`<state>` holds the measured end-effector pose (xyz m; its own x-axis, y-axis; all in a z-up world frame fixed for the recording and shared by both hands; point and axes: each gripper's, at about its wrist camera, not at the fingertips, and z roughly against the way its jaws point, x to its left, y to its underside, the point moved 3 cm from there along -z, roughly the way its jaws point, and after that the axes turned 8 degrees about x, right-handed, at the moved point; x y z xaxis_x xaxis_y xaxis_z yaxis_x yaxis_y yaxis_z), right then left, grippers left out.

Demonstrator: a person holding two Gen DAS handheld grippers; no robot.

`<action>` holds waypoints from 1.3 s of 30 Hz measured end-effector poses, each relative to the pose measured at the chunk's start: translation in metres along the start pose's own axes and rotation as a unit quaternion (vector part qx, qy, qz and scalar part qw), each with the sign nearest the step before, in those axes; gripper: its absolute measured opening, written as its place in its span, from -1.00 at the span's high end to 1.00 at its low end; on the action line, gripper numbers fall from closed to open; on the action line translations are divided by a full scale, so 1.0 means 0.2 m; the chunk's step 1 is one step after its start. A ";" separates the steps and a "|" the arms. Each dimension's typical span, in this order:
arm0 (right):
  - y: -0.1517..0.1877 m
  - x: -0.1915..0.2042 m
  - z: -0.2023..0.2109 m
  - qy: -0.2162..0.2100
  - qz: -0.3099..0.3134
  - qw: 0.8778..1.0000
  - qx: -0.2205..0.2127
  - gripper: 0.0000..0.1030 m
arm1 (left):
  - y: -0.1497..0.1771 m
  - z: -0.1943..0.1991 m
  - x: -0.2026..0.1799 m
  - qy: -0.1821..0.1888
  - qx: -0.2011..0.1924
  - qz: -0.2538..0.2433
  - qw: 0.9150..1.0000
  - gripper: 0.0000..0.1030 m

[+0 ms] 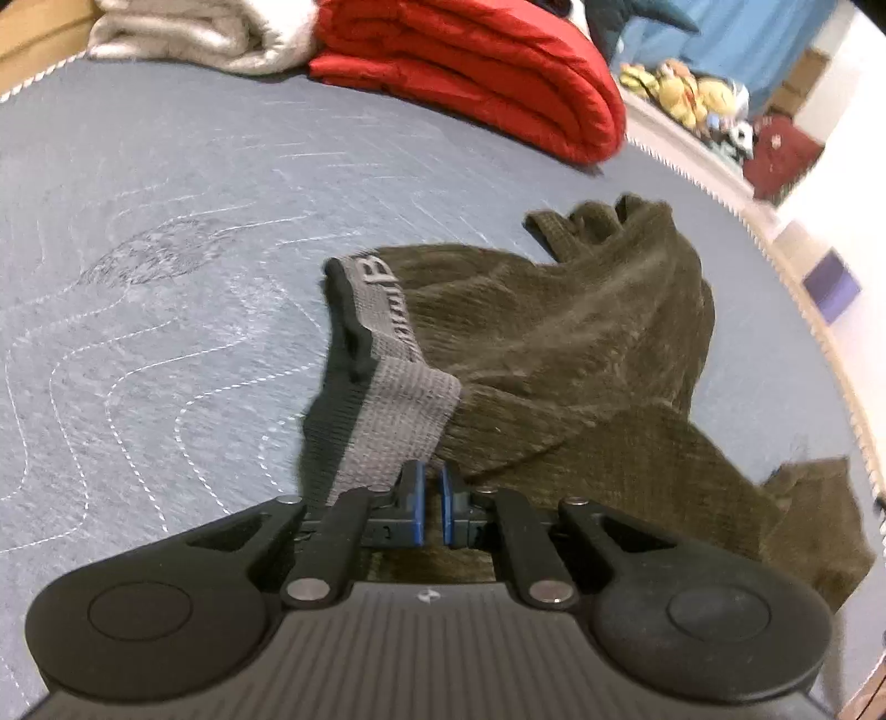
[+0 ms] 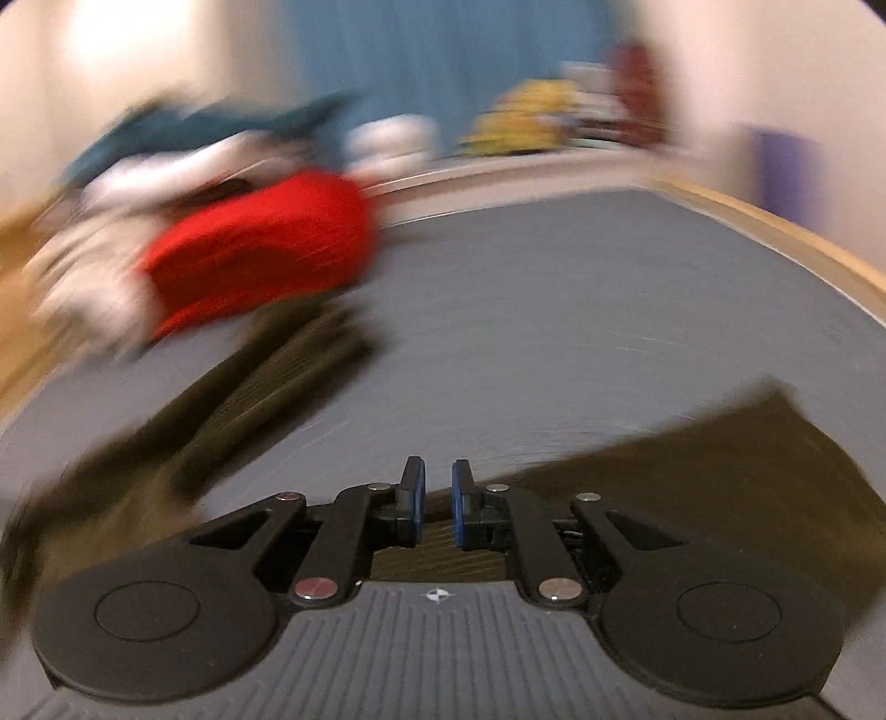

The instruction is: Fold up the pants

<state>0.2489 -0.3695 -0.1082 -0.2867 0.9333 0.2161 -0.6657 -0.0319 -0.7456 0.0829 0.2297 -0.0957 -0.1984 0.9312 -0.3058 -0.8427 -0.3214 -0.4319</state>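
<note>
Dark olive corduroy pants (image 1: 581, 343) lie bunched on the blue-grey quilted mattress (image 1: 194, 221). Their grey elastic waistband (image 1: 387, 332) rises toward the camera. My left gripper (image 1: 433, 476) is shut on the lower end of that waistband, its blue pads nearly touching. The right wrist view is heavily blurred. In it, olive pants cloth (image 2: 720, 459) spreads out to the right from under my right gripper (image 2: 437, 471), and another stretch trails to the left (image 2: 249, 399). The right jaws stand a narrow gap apart with cloth showing between and below them, pinched.
A folded red quilt (image 1: 498, 72) and a beige blanket (image 1: 194, 33) lie at the mattress's far end; the red quilt (image 2: 266, 249) is a smear in the right view. Plush toys (image 1: 681, 88) sit beyond it. The mattress edge (image 1: 775, 243) curves along the right, a purple box (image 1: 830, 282) beside it.
</note>
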 end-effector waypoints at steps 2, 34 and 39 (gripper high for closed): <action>0.03 0.19 0.01 -0.032 0.083 0.996 0.011 0.73 | -0.01 0.01 0.03 0.012 -0.006 0.009 1.000 0.85; 0.54 0.92 -0.18 -0.103 0.453 0.875 0.136 0.82 | 0.05 -0.05 -0.01 -0.072 0.017 -0.044 0.996 0.50; 0.50 0.93 -0.08 -0.139 0.446 0.875 0.128 0.85 | 0.10 0.23 -0.07 -0.086 -0.024 -0.068 0.994 0.53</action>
<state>0.1402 -0.1929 -0.1517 -0.9034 0.3746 -0.2087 -0.2137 -0.8153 -0.5381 0.0461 0.2193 -0.0610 -0.1716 0.9807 -0.0939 -0.8431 -0.1955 -0.5010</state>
